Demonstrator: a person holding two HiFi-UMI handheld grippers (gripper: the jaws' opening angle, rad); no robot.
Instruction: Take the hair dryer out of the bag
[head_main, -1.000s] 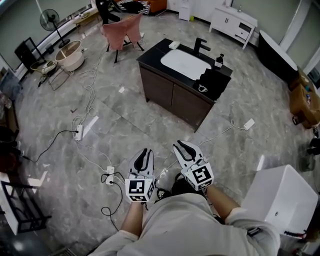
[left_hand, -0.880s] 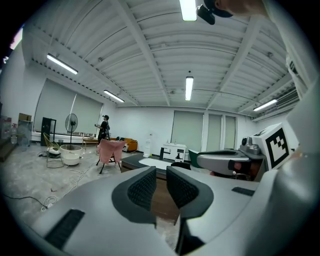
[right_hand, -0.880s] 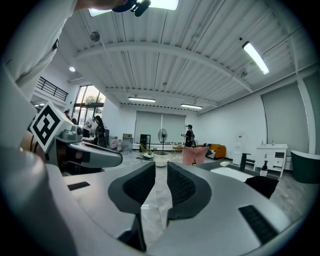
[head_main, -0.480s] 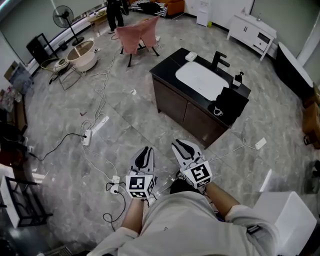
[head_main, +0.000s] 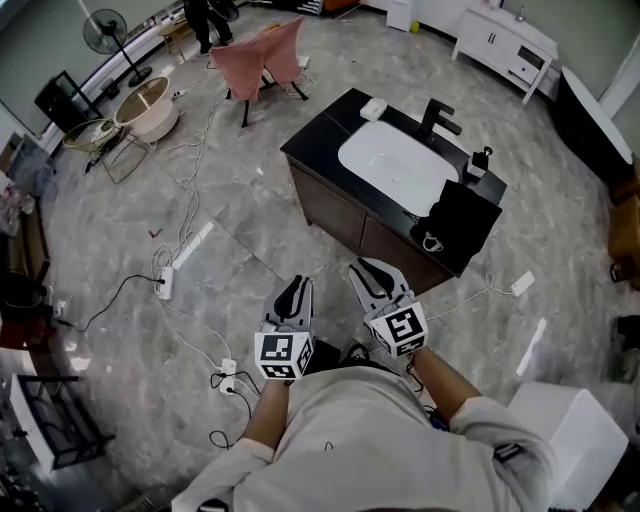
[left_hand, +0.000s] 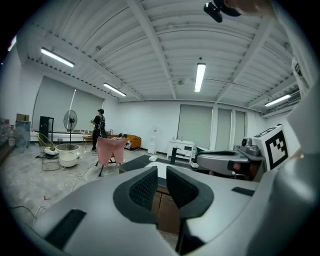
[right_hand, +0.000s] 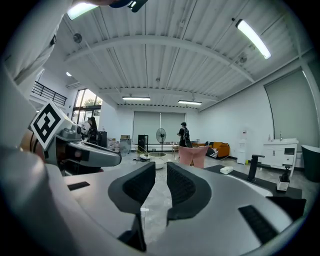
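The vanity (head_main: 330, 205) is closer to both grippers than a second back; I've walked up to it. Left gripper (head_main: 296, 290) and right gripper (head_main: 370, 270): jaws a narrow slit apart, nothing between them. The black bag (head_main: 458, 212) sits on the counter's right end, near the soap bottle (head_main: 478, 160). Hair dryer not visible, presumably inside. Sink (head_main: 395, 165) looks empty. Risks: floor cables (head_main: 185, 325) could trip me; the bag is at the counter edge, so a one-sided tug may drag it off or knock the bottle.
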